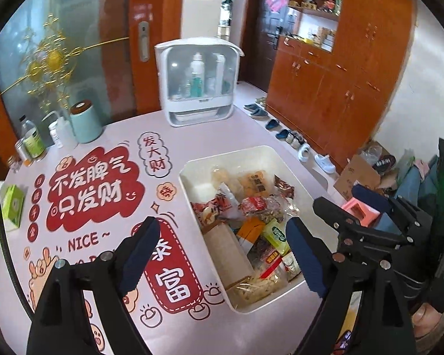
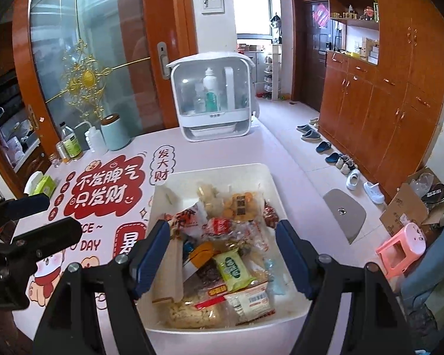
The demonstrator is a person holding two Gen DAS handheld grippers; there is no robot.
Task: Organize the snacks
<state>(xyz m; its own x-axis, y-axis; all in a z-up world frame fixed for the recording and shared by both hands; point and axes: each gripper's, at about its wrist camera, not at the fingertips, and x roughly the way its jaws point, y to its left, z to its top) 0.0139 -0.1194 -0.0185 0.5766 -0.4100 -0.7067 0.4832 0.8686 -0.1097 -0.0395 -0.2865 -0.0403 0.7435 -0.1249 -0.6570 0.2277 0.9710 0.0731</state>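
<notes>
Snacks [image 2: 222,251] lay heaped in a white rectangular bin [image 2: 269,177] that stood on the worktop [image 1: 118,124], toward its right edge. Contents noted: a green packet [image 2: 233,269] near the middle, a brown paper-wrapped pack [image 2: 170,269] along the left wall, an orange packet [image 2: 202,256] between them, a clear bag of pale pieces [image 2: 192,313] at the near end, a white pouch with a barcode label [image 2: 251,300] beside it, red wrappers [image 2: 220,226] and a bag of round biscuits [image 2: 241,204] farther back. Right tongs [image 2: 222,259] hung over the near half of the bin, blue pads wide apart, nothing between them. Left tongs [image 1: 222,257] were likewise spread apart and empty, above the bin's left wall and the adjoining worktop. Worktop carried a pink printed mat [image 1: 94,189] with red Chinese lettering, touching the bin's left side. At the far edge stood a white lidded cosmetics case [image 1: 198,80]; in the far-left corner, a mint canister [image 1: 85,122], a white squeeze bottle [image 1: 60,131] and a green-labelled jar [image 1: 32,142] stood close together. A green tissue box [image 1: 13,207] sat at the left edge. On the floor, a row of shoes [image 2: 340,159] lined the wooden cabinets [image 2: 384,103], and a pink stool [image 2: 401,250] stood near a cardboard box [image 2: 408,207].
</notes>
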